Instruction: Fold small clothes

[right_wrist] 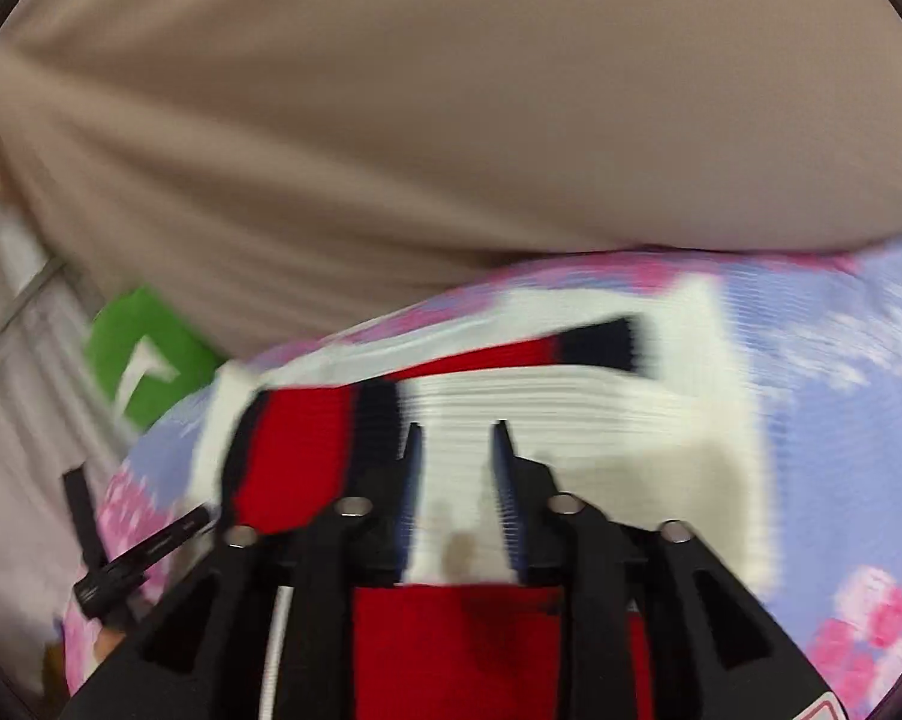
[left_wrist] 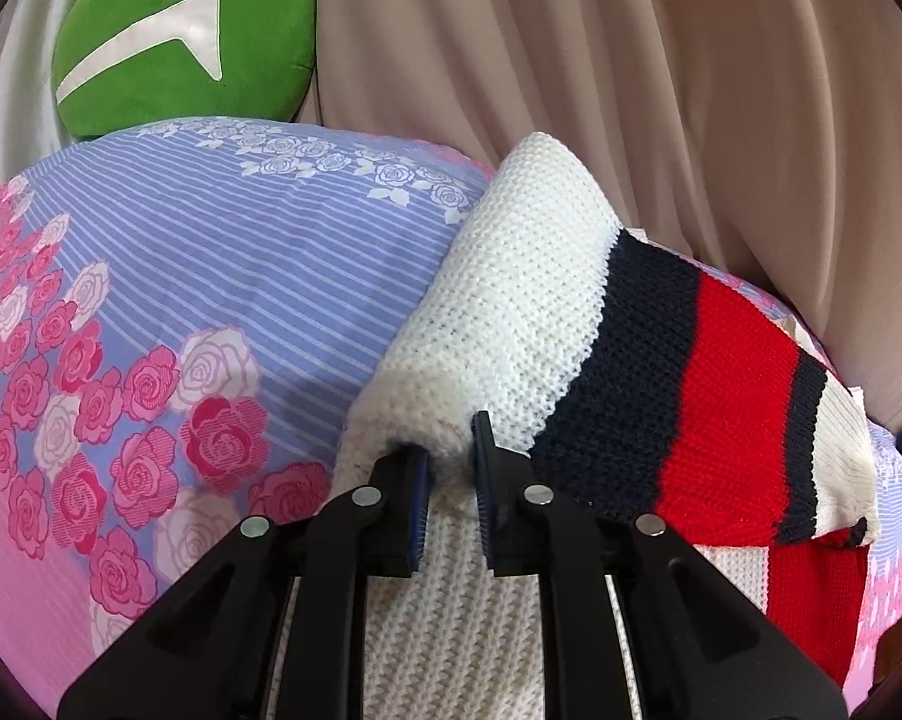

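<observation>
Now the left tool (left_wrist: 449,441) pinches the sweater (left_wrist: 511,300) fold, sleeve slanting down-right; right tool (right_wrist: 457,438) spread.

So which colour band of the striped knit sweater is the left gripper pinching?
The white knit section of the sweater: the left gripper is shut on its folded edge. The navy band and red band lie off to the gripper's right, untouched.

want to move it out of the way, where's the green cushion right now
The green cushion sits at the upper left of the left wrist view, beyond the floral bedsheet, beside the beige curtain.
</observation>
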The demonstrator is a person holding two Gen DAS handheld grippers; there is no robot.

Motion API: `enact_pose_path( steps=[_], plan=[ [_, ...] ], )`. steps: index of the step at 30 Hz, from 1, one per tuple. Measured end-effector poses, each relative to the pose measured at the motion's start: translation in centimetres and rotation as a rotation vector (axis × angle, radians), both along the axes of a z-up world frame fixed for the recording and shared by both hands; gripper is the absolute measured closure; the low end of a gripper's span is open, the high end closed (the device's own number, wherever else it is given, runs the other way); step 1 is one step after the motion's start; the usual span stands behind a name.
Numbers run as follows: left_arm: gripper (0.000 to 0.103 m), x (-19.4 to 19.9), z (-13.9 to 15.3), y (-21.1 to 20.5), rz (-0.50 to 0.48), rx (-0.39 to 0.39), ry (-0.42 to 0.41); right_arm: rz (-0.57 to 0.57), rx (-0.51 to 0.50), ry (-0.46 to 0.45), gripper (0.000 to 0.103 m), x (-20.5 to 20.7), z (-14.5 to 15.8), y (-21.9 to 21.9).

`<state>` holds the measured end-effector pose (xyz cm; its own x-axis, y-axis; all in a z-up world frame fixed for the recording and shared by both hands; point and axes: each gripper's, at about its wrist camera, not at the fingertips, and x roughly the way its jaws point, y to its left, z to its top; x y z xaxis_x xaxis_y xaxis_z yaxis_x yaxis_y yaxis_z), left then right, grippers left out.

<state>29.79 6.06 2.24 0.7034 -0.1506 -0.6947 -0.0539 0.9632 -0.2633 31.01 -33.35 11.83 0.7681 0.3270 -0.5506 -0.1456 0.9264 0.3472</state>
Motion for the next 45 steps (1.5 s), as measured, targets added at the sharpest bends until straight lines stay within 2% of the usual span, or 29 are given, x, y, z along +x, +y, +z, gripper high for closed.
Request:
enact_pose_path(
  steps=[2,4,5,9,11,12,13,14,15,16,19,21,22,25,26,29,31,33,36,37,38,39,40,41,43,44,45],
  plan=[
    [0.089,0.0,-0.1,0.2,-0.001,-0.01,0.001,0.077,-0.079,-0.012,0.047,2.4,0.0,4.6],
    [0.089,0.1,-0.1,0.3,0.0,-0.014,0.0,0.136,-0.129,0.008,0.047,5.3,-0.6,8.7],
    [0.089,0.0,-0.2,0.3,-0.001,-0.015,-0.001,0.155,-0.143,0.013,0.047,5.8,-0.5,10.1],
    [0.088,0.1,-0.1,0.4,-0.004,-0.023,0.0,0.214,-0.215,0.016,0.032,9.5,-1.9,15.8],
    [0.088,0.1,-0.1,0.5,-0.007,-0.028,0.0,0.232,-0.242,0.06,0.031,10.9,-3.1,16.6],
    [0.088,0.2,-0.2,0.5,-0.008,-0.03,0.0,0.231,-0.264,0.08,0.033,11.8,-3.7,17.2],
    [0.088,0.2,-0.2,0.6,-0.008,-0.031,0.0,0.228,-0.295,0.09,0.04,12.1,-4.0,17.4],
    [0.088,0.3,-0.2,0.6,-0.008,-0.031,0.0,0.228,-0.327,0.095,0.063,12.5,-4.3,17.7],
    [0.088,0.2,-0.2,0.6,-0.008,-0.03,0.0,0.242,-0.317,0.099,0.088,12.7,-4.0,17.8],
    [0.088,0.3,-0.1,0.7,-0.007,-0.027,0.0,0.241,-0.307,0.096,0.094,12.7,-3.5,17.9],
    [0.088,0.3,-0.2,0.5,-0.004,-0.015,-0.001,0.23,-0.273,0.003,0.095,12.0,-0.5,18.1],
    [0.088,0.3,-0.2,0.4,-0.001,-0.008,-0.001,0.236,-0.203,-0.023,0.095,12.1,0.4,17.9],
    [0.088,0.3,-0.2,0.3,0.0,-0.006,-0.001,0.23,-0.206,-0.015,0.095,12.6,-0.2,18.2],
    [0.088,0.2,-0.3,0.0,-0.001,-0.001,-0.002,0.208,-0.321,0.142,0.095,15.8,-5.3,19.5],
    [0.088,0.2,-0.3,-0.1,-0.003,0.001,-0.001,0.204,-0.321,0.122,0.095,15.9,-5.7,19.7],
    [0.088,0.2,-0.3,0.0,-0.005,-0.006,-0.003,0.191,-0.221,0.097,0.088,14.7,-3.2,18.4],
    [0.088,0.2,-0.2,0.1,-0.007,-0.007,-0.003,0.189,-0.191,0.021,0.088,12.2,-1.3,16.6],
    [0.088,0.2,-0.2,0.2,-0.008,-0.007,-0.003,0.171,-0.167,-0.001,0.087,9.1,-0.3,13.7],
    [0.088,0.2,-0.1,0.1,-0.006,-0.004,-0.003,0.172,-0.163,0.032,0.087,5.2,-1.5,9.7],
    [0.088,0.2,-0.1,0.1,-0.006,-0.003,-0.003,0.166,-0.194,0.056,0.087,4.3,-2.3,8.4],
    [0.088,0.2,-0.1,0.1,-0.006,-0.002,-0.003,0.128,-0.265,0.093,0.087,3.6,-3.5,6.9],
    [0.088,0.2,-0.1,0.1,-0.006,-0.003,-0.003,0.071,-0.327,0.128,0.093,3.2,-4.8,5.2],
    [0.088,0.2,-0.1,0.2,-0.006,-0.005,-0.003,0.025,-0.336,0.142,0.099,2.7,-5.6,3.1],
    [0.088,0.2,-0.1,0.2,-0.006,-0.007,-0.003,0.001,-0.23,0.129,0.099,1.7,-5.6,-0.3],
    [0.088,0.1,-0.1,0.3,-0.004,-0.009,-0.004,-0.138,-0.137,0.147,0.103,0.2,-5.1,-4.5],
    [0.087,0.1,-0.1,0.3,-0.002,-0.007,-0.004,-0.174,-0.115,0.136,0.1,-0.6,-4.7,-5.7],
    [0.087,0.1,-0.1,0.3,-0.001,-0.005,-0.004,-0.193,-0.106,0.12,0.09,-1.4,-4.3,-6.4]
  ],
)
